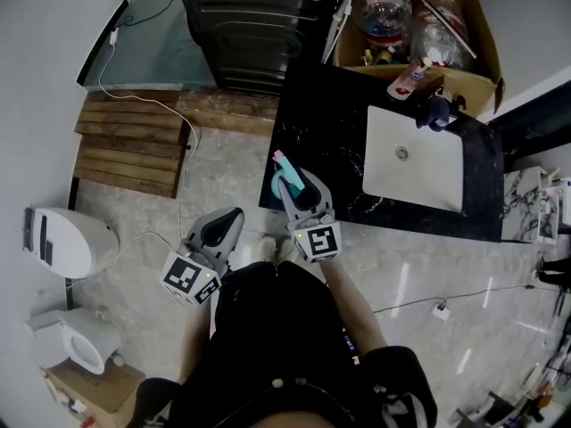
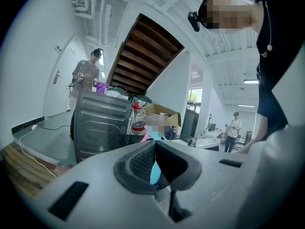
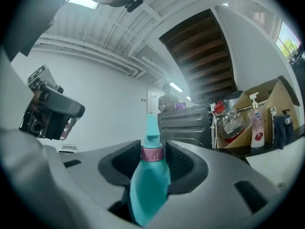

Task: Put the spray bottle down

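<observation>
A teal spray bottle (image 1: 278,175) (image 3: 150,185) with a pink collar stands upright between the jaws of my right gripper (image 1: 299,190) (image 3: 152,154). The pads press on its neck from both sides. The bottle hangs at the near left corner of the black marble counter (image 1: 321,123); I cannot tell whether its base touches the top. My left gripper (image 1: 237,212) (image 2: 155,144) is held lower and to the left, over the floor, with its jaws closed together and nothing between them. A sliver of teal (image 2: 154,171) shows behind its tips.
A white sink (image 1: 415,163) is set in the counter's right half. A cardboard box (image 1: 477,56) with bottles stands at the counter's back. A dark washing machine (image 1: 250,25) is beyond the counter; a wooden pallet (image 1: 134,141) and a cable (image 1: 143,96) lie on the floor to the left.
</observation>
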`<state>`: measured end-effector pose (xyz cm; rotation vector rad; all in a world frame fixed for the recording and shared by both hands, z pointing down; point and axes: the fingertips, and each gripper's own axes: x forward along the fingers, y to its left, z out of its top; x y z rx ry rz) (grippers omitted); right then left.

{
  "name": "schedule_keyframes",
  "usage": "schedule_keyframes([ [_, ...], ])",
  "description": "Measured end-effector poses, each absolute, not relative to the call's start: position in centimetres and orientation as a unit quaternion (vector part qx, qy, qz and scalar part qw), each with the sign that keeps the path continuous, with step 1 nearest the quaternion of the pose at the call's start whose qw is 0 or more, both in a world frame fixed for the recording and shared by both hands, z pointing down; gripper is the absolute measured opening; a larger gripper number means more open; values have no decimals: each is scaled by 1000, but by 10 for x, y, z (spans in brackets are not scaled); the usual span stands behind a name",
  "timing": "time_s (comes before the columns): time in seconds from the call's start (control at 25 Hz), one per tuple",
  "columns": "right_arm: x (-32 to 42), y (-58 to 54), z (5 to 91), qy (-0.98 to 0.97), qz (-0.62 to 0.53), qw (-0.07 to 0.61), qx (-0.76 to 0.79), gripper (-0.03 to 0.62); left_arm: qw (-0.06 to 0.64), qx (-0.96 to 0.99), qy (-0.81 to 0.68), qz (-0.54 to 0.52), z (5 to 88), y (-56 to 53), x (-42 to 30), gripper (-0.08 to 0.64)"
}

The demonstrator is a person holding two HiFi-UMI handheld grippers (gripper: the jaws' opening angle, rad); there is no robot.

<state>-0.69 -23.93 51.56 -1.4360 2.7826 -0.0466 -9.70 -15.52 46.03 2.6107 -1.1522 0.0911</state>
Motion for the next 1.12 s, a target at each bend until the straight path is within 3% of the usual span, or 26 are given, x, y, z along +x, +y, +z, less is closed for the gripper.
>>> schedule_keyframes([
  [0.2, -6, -239, 522, 891, -35, -14, -453, 187, 144, 905, -399, 30, 459, -156, -95, 6],
  [0.64, 46, -212, 493, 875, -96, 31, -474, 196, 120, 918, -376, 17, 450, -166, -85, 6],
  [0.72, 58, -204, 489, 870, -111, 38, -479, 157, 110, 923, -370, 10, 444, -170, -80, 6],
  [0.84, 78, -192, 483, 858, -105, 22, -502, 3, 99, 928, -360, 4, 436, -173, -73, 6],
  [1.12, 116, -163, 465, 834, -92, 5, -544, 2, 84, 932, -352, -6, 432, -176, -62, 6],
])
